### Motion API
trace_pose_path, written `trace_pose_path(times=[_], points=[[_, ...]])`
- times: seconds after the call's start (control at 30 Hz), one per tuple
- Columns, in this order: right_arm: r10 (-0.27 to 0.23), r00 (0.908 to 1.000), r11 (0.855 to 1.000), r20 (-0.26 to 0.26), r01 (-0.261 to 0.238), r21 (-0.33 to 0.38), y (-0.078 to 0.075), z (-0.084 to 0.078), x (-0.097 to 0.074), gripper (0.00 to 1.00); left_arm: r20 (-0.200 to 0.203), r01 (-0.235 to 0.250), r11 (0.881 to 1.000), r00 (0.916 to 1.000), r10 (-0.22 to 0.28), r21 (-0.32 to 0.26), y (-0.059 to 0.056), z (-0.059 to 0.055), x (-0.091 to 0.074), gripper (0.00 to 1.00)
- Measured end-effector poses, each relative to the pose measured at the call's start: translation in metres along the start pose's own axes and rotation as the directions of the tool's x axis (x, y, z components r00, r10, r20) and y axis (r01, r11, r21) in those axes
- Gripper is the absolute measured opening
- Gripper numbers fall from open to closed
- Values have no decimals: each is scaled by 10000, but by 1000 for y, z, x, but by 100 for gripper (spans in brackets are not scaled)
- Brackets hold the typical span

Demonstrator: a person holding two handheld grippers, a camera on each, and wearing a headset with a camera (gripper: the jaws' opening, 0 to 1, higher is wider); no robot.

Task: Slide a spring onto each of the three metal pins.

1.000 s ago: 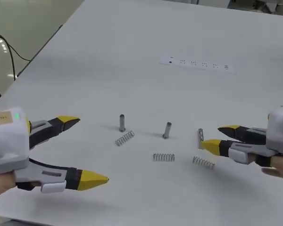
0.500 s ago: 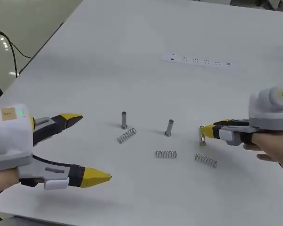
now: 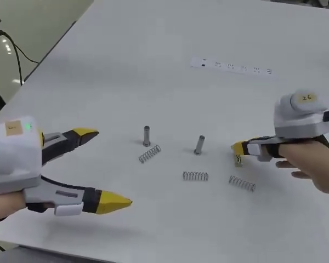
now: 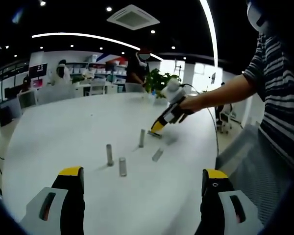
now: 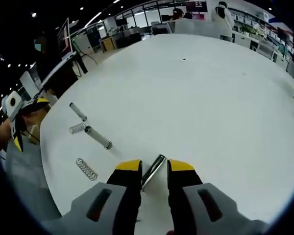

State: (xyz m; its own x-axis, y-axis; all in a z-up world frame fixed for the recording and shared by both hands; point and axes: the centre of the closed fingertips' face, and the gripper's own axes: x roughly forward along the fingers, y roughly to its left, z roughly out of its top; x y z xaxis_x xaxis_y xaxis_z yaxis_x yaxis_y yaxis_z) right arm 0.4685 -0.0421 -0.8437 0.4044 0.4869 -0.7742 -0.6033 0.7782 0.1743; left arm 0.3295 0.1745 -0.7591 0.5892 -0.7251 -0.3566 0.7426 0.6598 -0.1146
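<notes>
Right gripper (image 3: 240, 148) straddles the rightmost pin (image 5: 155, 170), jaws narrowed about it; whether they already pinch it I cannot tell. Best to grip low and square, leaving the top free for the spring (image 3: 242, 183) lying just nearer. Left gripper (image 3: 109, 167), spread wide at near left, could fetch that spring

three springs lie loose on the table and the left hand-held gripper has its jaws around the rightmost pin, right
Wrong side: the right hand-held gripper has its jaws around the rightmost pin, as the right gripper view shows. The left hand-held gripper hangs open, apart from it. The three springs do lie loose.
</notes>
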Motion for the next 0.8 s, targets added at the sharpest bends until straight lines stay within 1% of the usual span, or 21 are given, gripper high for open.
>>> trace_pose_path(times=[0.03, 0.13, 0.23, 0.3, 0.4, 0.53, 0.67, 0.73, 0.8], points=[[-18, 10000, 10000, -75, 19, 60, 0, -1, 2, 17, -13, -1, 10000, 10000, 1, 13, 0, 0, 0, 97], [117, 9999, 9995, -78, -115, 294, 1, -1, 5, 16, -1, -16, 10000, 10000, 16, -17, 1, -1, -1, 97], [40, 9999, 9997, -102, -37, 239, 2, 0, 6, 16, -30, -64, 10000, 10000, 64, -33, 3, -2, -1, 97], [-15, 9998, 9999, -186, 18, 171, 2, 0, 8, 15, -143, -110, 9999, 9998, 111, 77, 4, -5, -2, 97], [-184, 9994, 9998, -279, 187, 83, -1, -1, 8, 11, -105, -96, 10000, 9999, 96, -13, 3, -5, -2, 97], [-174, 9995, 9995, -255, 180, 263, 0, -2, 9, 11, -137, -119, 9999, 9998, 118, -35, 3, -6, -3, 97], [-247, 9993, 9989, -283, 257, 384, -1, -2, 10, 6, -225, -76, 10000, 9997, 76, -18, 3, -8, -4, 97], [-328, 9991, 9990, -256, 336, 299, -3, -1, 10, 6, -216, -82, 10000, 9997, 82, -1, 3, -7, -4, 97], [-278, 9993, 9989, -242, 287, 378, -3, -2, 10, 6, -182, -96, 10000, 9998, 96, 17, 4, -5, -5, 97]])
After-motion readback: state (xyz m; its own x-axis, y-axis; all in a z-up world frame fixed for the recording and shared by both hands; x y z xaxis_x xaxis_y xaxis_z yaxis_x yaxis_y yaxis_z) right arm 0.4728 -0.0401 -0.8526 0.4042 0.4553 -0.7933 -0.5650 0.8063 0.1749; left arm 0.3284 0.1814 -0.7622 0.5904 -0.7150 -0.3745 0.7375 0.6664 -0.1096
